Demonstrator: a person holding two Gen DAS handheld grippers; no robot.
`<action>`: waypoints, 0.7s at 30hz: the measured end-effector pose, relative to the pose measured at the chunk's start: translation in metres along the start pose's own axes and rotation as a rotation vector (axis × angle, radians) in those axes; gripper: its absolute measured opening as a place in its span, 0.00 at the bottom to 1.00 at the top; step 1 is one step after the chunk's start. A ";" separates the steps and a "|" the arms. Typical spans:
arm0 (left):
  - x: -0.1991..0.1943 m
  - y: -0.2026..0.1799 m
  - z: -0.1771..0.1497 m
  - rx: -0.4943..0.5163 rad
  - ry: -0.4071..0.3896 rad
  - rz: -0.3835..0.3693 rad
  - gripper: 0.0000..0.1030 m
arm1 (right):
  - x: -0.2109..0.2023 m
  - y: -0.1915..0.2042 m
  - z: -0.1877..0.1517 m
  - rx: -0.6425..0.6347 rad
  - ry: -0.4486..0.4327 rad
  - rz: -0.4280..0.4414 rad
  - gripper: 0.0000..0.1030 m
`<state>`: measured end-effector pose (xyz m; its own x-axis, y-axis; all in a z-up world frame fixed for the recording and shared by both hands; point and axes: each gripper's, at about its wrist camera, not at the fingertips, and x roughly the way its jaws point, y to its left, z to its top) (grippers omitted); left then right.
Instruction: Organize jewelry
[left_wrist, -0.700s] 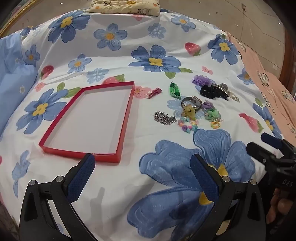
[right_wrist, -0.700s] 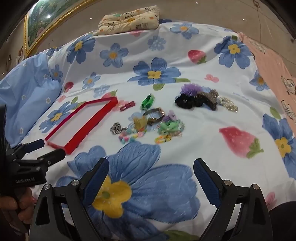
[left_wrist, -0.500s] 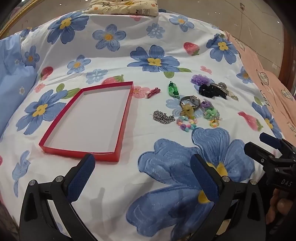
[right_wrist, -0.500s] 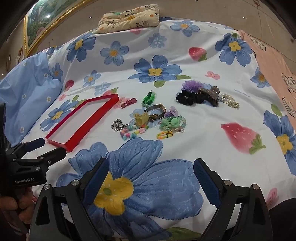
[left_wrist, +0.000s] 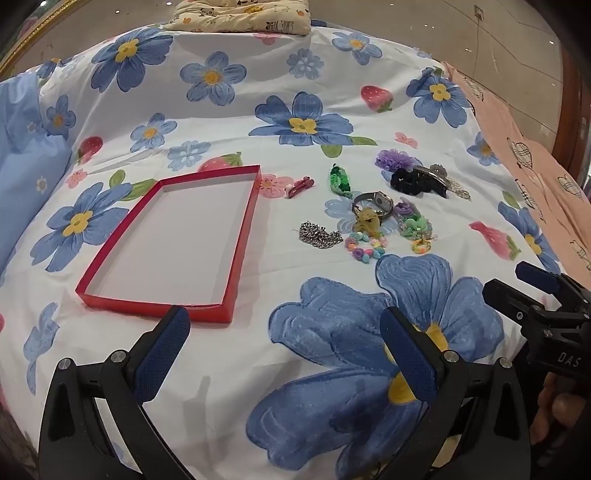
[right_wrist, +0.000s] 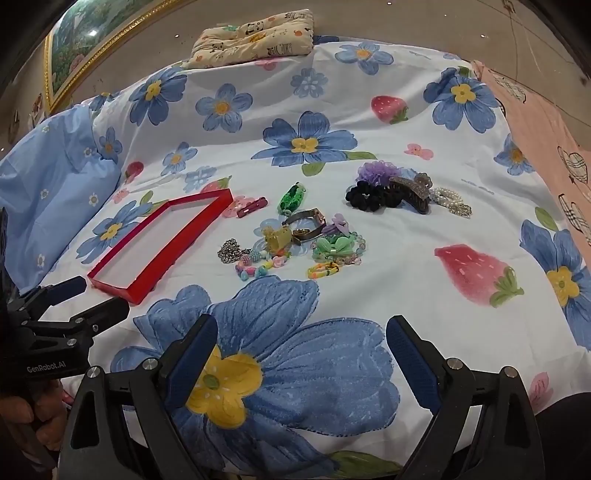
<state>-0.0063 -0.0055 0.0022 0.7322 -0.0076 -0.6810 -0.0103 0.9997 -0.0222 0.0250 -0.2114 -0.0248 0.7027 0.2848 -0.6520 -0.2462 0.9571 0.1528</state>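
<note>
An empty red tray (left_wrist: 242, 236) (right_wrist: 122, 290) lies on the flowered bedspread. To its right lies a loose heap of jewelry: a silver chain (left_wrist: 319, 236) (right_wrist: 229, 251), a bead bracelet (left_wrist: 365, 249) (right_wrist: 258, 267), a watch (left_wrist: 375, 203) (right_wrist: 306, 225), a green piece (left_wrist: 340, 181) (right_wrist: 291, 197), a pink clip (left_wrist: 299, 186) (right_wrist: 253, 207), a black scrunchie with a claw clip (left_wrist: 417, 181) (right_wrist: 391, 194). My left gripper (left_wrist: 284, 350) is open and empty, near the tray's near edge. My right gripper (right_wrist: 301, 356) is open and empty, short of the heap.
A light blue pillow (right_wrist: 48, 177) lies at the left. A folded panda-print cloth (right_wrist: 255, 35) sits at the far edge of the bed. A pink cloth (left_wrist: 546, 184) runs along the right side. A gold-framed picture (right_wrist: 85, 40) leans behind the bed.
Both grippers have pulled back and risen slightly, so the tray and jewelry sit a little farther off. Both stay open and empty.
</note>
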 end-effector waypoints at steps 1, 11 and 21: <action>0.000 0.000 0.000 0.001 0.000 0.000 1.00 | 0.000 0.000 0.001 0.001 0.000 0.000 0.91; -0.003 -0.001 0.001 -0.004 -0.014 0.012 1.00 | -0.002 0.000 0.000 0.007 -0.020 -0.003 0.91; -0.012 0.000 0.007 -0.002 -0.039 0.021 1.00 | -0.006 -0.002 0.001 0.021 -0.056 0.004 0.91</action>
<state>-0.0100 -0.0051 0.0157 0.7577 0.0142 -0.6525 -0.0271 0.9996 -0.0097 0.0221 -0.2144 -0.0208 0.7382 0.2910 -0.6086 -0.2357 0.9566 0.1716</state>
